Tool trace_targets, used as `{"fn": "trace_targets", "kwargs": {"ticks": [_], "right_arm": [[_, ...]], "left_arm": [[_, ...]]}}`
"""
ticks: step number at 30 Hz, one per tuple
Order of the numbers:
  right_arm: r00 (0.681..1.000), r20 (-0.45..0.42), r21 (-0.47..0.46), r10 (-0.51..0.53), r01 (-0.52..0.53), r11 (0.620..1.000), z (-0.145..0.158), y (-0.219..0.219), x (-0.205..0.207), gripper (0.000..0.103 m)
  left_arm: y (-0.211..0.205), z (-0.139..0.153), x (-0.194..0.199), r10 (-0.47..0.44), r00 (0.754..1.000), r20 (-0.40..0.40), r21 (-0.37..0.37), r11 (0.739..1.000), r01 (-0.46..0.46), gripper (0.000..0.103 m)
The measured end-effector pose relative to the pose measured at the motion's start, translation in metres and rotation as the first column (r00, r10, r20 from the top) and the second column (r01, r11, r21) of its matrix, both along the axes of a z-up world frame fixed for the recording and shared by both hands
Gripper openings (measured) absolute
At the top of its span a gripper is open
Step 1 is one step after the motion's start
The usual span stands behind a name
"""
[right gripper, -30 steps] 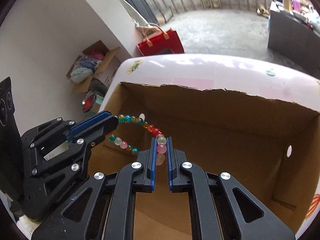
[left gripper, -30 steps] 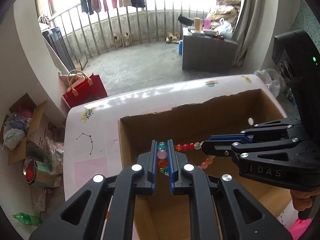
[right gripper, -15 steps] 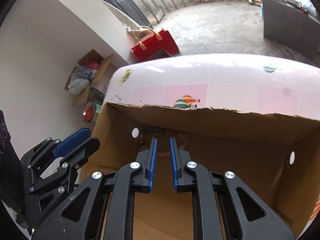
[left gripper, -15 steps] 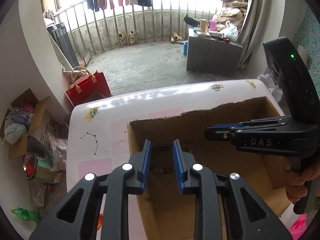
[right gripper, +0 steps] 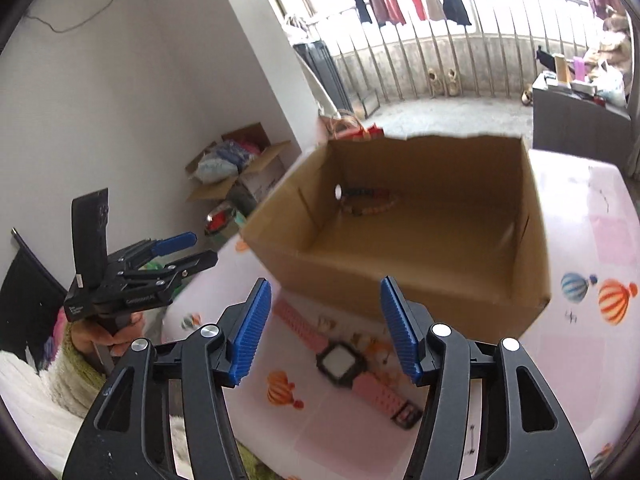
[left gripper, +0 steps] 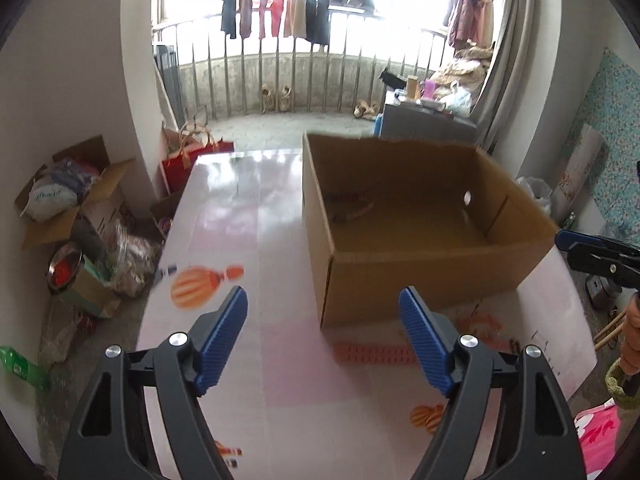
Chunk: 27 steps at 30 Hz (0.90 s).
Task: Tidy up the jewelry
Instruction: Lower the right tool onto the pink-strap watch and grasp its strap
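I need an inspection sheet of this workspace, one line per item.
Surface: pink table with balloon prints.
Job's things: beaded bracelet lying inside brown cardboard box; pink watch on table before the box.
Clutter: nothing seen on table.
Grippers: left gripper and right gripper opening, nothing between the jaws.
Cables: thin wire on wall.
Surroundings: balcony railing, hanging clothes, floor boxes.

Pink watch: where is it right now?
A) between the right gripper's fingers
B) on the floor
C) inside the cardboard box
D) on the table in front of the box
D: the pink watch lies flat on the table, outside the cardboard box.
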State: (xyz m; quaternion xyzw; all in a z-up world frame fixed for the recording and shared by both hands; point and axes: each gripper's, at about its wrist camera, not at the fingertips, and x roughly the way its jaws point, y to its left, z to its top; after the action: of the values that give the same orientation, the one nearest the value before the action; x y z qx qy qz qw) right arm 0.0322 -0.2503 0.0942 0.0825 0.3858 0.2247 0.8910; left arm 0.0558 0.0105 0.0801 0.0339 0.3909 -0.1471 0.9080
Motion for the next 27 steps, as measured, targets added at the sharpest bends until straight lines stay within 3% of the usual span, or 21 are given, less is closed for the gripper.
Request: {"fn": "trace_targets", "kwargs": {"ticks": [4,9,17,21,27], "right_arm": [[0.995,-0.082,-0.089,0.048,-0.055,0.994,-0.051,0.029,-0.001,0.055],[0.992,-0.073,-0.225,0.108,-0.122,0.967,-0.073,0.052,0.005,0.055],[0.976,-0.066,-0.438,0.208,-0.216,0.873,-0.095,0.077,0.022,0.053],[0.971,-0.083,-0.493,0.226,-0.237,0.837,-0.105,0.085,0.023,0.050],[0.966,-0.089,-0.554,0.243,-0.251,0.794,-0.112,0.093,0.019,0.048]], "left_arm": [[-0.012,-0.062,-0.015,0.032,0.995,-0.100,0.094,0.995,-0.023,0.077],[-0.022,-0.092,-0.028,0.040,0.994,-0.097,0.183,0.983,-0.022,0.077],[-0.017,-0.100,-0.038,0.040,0.998,-0.050,0.136,0.990,-0.033,0.077],[-0.013,-0.101,-0.035,0.034,0.998,-0.052,0.096,0.995,-0.029,0.077],[-0.015,-0.100,-0.036,0.024,0.999,-0.026,0.095,0.995,-0.022,0.077]]}}
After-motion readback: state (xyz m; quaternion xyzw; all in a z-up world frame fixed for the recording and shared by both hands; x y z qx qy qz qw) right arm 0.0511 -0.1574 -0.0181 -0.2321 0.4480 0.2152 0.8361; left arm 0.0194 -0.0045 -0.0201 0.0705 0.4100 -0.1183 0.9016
